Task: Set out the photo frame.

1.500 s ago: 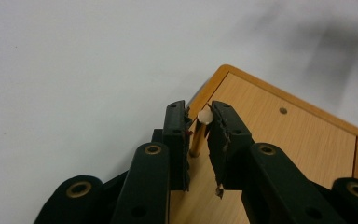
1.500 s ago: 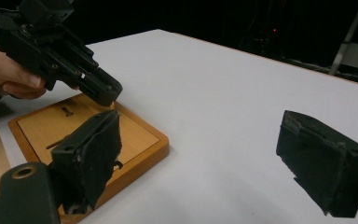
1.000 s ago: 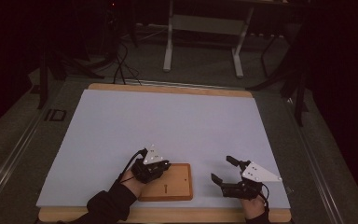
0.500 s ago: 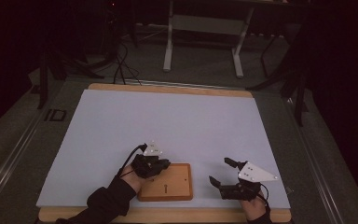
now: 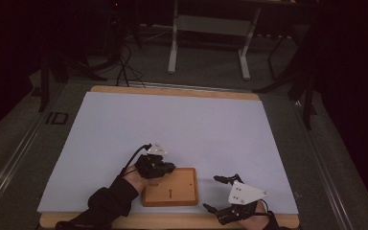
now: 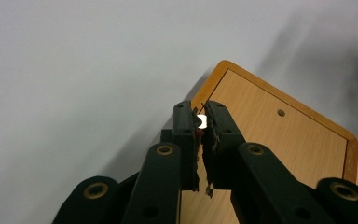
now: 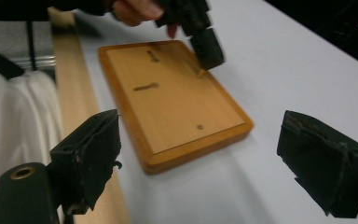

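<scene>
Holding the wooden board [image 5: 170, 187] steady is the job right now, so keep your left gripper [image 5: 165, 167] where it rests, at the board's far left corner near the front edge of the table [image 5: 172, 91]. In the left gripper view its jaws stand nearly together, with a small pale scrap [image 6: 202, 122] and a speck of red showing between the tips; what that scrap is cannot be made out, so treat the grip as light and do not yank. The board lies flat on the white sheet [image 5: 182, 124], back side up, with a slot and small holes showing, just beside the table's near wooden lip. Your right gripper [image 5: 218, 194] sits off the board's right side with its jaws spread wide apart and nothing between them. Bring it in low and level toward the near right corner, and line the jaws up square to the rim before you close. Aim for the raised border, which should give the pads the better bite. Keep the left side pressing down gently so the board does not skid on the smooth sheet when the right side makes contact, and close slowly.
</scene>
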A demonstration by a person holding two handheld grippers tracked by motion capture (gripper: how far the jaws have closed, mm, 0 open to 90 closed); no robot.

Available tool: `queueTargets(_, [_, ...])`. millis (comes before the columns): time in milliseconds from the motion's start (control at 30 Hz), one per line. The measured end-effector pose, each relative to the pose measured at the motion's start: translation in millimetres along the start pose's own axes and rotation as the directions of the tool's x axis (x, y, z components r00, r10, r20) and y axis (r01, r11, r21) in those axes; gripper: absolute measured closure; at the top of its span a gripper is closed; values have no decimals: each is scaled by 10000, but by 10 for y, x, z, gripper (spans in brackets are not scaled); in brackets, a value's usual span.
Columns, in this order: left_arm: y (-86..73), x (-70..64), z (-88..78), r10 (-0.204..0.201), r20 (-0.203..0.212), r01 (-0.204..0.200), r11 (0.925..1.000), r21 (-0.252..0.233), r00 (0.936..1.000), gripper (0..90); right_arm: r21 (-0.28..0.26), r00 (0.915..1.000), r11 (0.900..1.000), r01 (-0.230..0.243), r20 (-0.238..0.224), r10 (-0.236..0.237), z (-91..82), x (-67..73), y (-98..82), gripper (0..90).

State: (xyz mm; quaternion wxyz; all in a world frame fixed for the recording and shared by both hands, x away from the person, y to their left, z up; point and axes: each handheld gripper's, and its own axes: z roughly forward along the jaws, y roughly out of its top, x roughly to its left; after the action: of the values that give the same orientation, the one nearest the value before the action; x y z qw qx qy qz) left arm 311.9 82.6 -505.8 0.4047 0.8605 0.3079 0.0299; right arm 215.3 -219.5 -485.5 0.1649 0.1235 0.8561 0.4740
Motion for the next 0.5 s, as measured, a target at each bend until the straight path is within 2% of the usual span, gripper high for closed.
queueTargets(100, [18, 53, 2, -70, 333, 67, 9999, 93, 9994, 846, 1, 9999, 10000, 86, -107, -86, 15, 22, 5, 139])
queueTargets(133, [18, 53, 2, -70, 333, 67, 9999, 93, 9994, 846, 1, 9999, 10000, 86, -107, -86, 15, 22, 5, 139])
queueTargets(167, [30, 114, 8, -201, 697, 193, 9997, 117, 9974, 846, 6, 9998, 9999, 148, -91, -148, 17, 28, 7, 141])
queueTargets(200, [35, 134, 10, -247, 799, 236, 9996, 144, 9965, 846, 66, 9990, 9991, 421, -165, -420, 26, 56, 9, 147])
queueTargets(267, [48, 166, 15, -285, 996, 265, 9994, 216, 9946, 846, 144, 9980, 9981, 604, -215, -601, 36, 80, 10, 162])
queueTargets(500, [76, 202, 22, -265, 1206, 219, 9990, 392, 9923, 846, 523, 9909, 9895, 1347, -78, -1345, 87, 151, 9, 178])
